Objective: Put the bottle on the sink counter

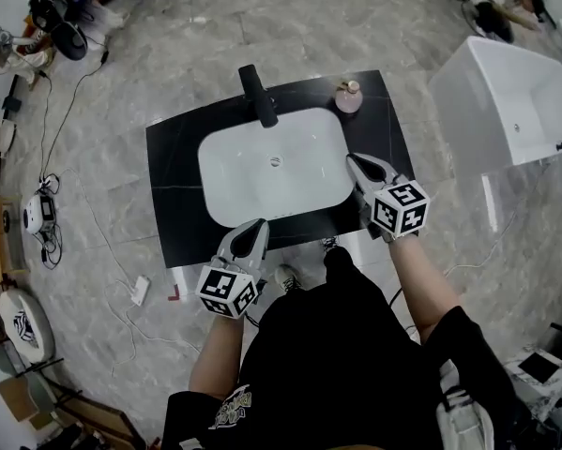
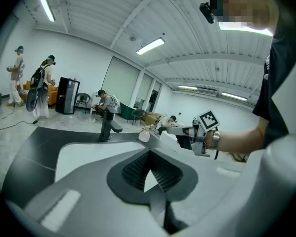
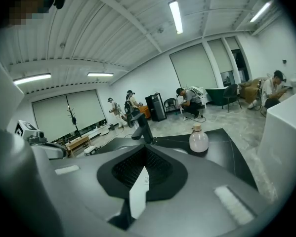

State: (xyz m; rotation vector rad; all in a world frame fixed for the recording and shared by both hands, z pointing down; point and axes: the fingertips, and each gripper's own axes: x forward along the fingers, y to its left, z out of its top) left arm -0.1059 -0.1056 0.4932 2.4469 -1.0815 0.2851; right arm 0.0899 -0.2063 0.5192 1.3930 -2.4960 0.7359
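So, bottle (image 1: 348,97) stands upright on the desk (image 1: 173,157), back right corner, to the right of the tap (image 1: 259,95) and behind the sink (image 1: 243,176). Right claw (image 1: 356,162) is clenched on nothing, near the sink's right rim. The bottle is ahead of it and clearly apart, slightly right of its axis in the right gripper view, with its long axis vertical. Left claw (image 1: 255,228) is also clenched and empty at the front edge, farther off. Right hand is nearer. Placement looks done to me.
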